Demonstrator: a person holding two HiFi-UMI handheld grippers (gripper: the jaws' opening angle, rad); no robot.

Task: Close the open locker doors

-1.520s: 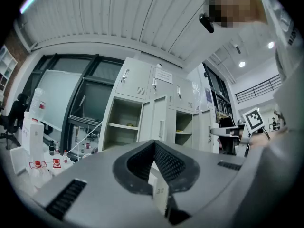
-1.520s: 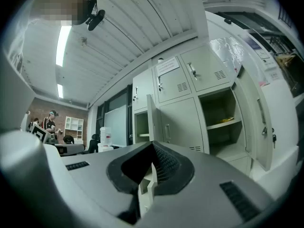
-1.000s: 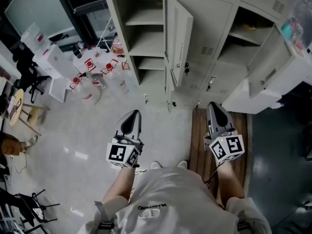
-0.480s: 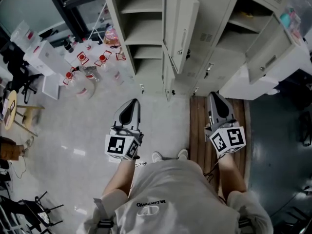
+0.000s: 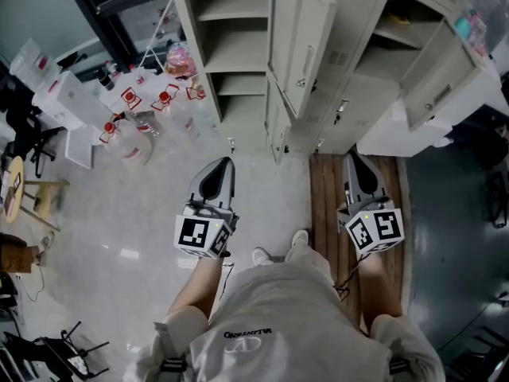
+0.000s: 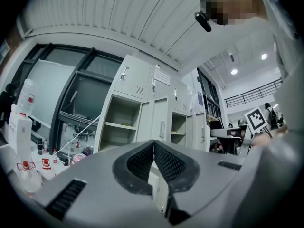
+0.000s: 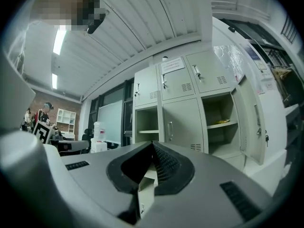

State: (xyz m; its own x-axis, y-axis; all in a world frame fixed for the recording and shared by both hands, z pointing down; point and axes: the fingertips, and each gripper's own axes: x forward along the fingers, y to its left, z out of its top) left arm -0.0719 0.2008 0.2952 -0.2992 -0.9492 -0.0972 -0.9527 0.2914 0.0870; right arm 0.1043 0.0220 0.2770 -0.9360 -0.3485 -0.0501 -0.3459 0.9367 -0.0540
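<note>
In the head view a bank of pale grey lockers (image 5: 350, 62) stands ahead of me. The left locker (image 5: 231, 54) gapes open with bare shelves, and its door (image 5: 301, 42) swings out toward me. Further right another locker (image 5: 398, 34) is open, its door (image 5: 436, 78) swung right. My left gripper (image 5: 224, 162) and right gripper (image 5: 351, 157) hover short of the lockers, both shut and empty. The left gripper view shows its shut gripper (image 6: 153, 142) before the open locker (image 6: 118, 127). The right gripper view shows its shut gripper (image 7: 153, 143) facing the swung door (image 7: 183, 122) and the right open locker (image 7: 219, 125).
Water bottles with red labels (image 5: 131, 130) and white boxes (image 5: 71, 102) crowd the floor at left, beside a stool (image 5: 24, 185). A wooden floor strip (image 5: 328, 205) runs under my right gripper. A white surface (image 5: 390, 146) juts out at the lockers' right, with dark floor beyond.
The person has stepped a little toward the lockers, one shoe now forward. Both grippers came along, still shut, and the lockers sit nearer in the head view.
</note>
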